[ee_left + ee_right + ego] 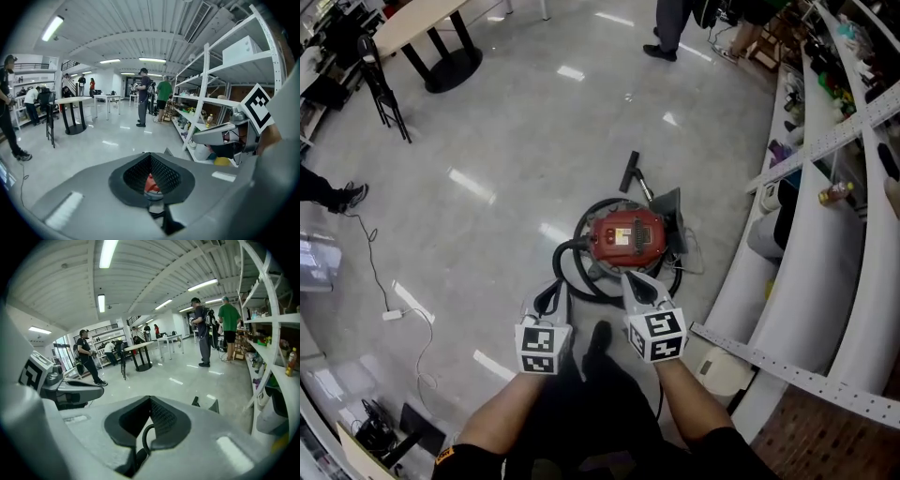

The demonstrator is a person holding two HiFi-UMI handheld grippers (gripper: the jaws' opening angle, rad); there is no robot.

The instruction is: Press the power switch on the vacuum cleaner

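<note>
Both your pairs of jaws are closed tip to tip, gripping nothing: left gripper (151, 157), right gripper (150, 399). Just beyond the right jaws sits the red vacuum cleaner (626, 236), black hose (567, 253) looped beside it. Can't make out the switch.

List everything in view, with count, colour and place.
vacuum: one, red, on the floor ahead
hose: one, black, looped round the vacuum
nozzle: one, black, on the floor beyond the vacuum
shelves: white, along the right
table: one, light top, black base, far left
cable: one, with a white block, on the floor at left
people: several, standing far off
left gripper: grey, shut, empty
right gripper: grey, shut, empty
</note>
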